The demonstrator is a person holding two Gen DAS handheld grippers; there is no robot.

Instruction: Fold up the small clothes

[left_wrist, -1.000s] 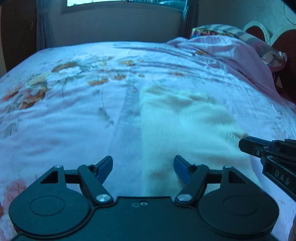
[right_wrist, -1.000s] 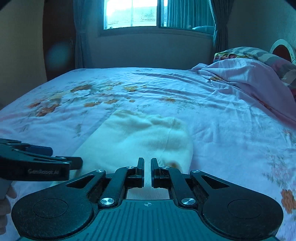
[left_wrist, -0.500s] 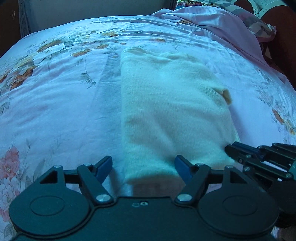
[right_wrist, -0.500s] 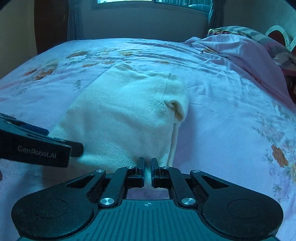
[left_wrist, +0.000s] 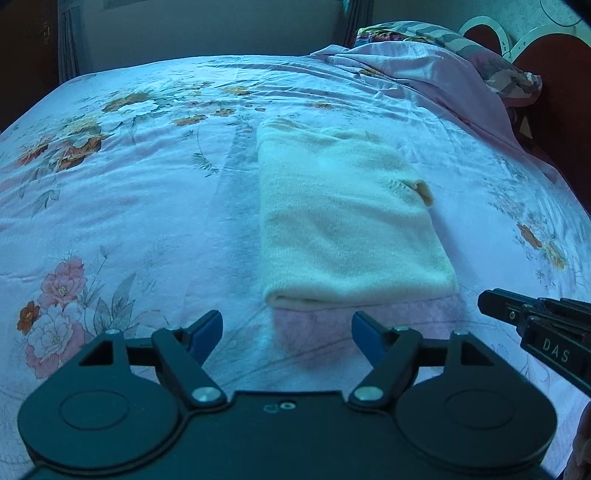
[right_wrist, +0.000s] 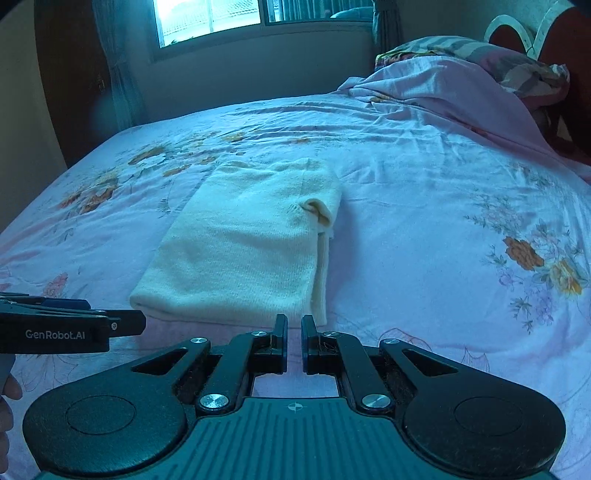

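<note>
A cream knit garment [left_wrist: 343,218] lies folded into a long rectangle on the floral bedsheet [left_wrist: 129,206]; it also shows in the right wrist view [right_wrist: 251,243], with a small cuff sticking up at its right edge. My left gripper [left_wrist: 287,330] is open and empty, just short of the garment's near edge. My right gripper [right_wrist: 294,326] is shut with a thin gap and holds nothing, just short of the garment's near right corner. Each gripper shows at the edge of the other's view.
A crumpled pink blanket [right_wrist: 461,99] and a patterned pillow [right_wrist: 480,55] lie at the head of the bed on the right, by the red headboard [left_wrist: 554,92]. A window [right_wrist: 221,14] and curtains stand beyond the bed's far edge.
Both grippers have pulled back from the garment toward me and off its near edge. The garment now lies flat and free on the bed.
</note>
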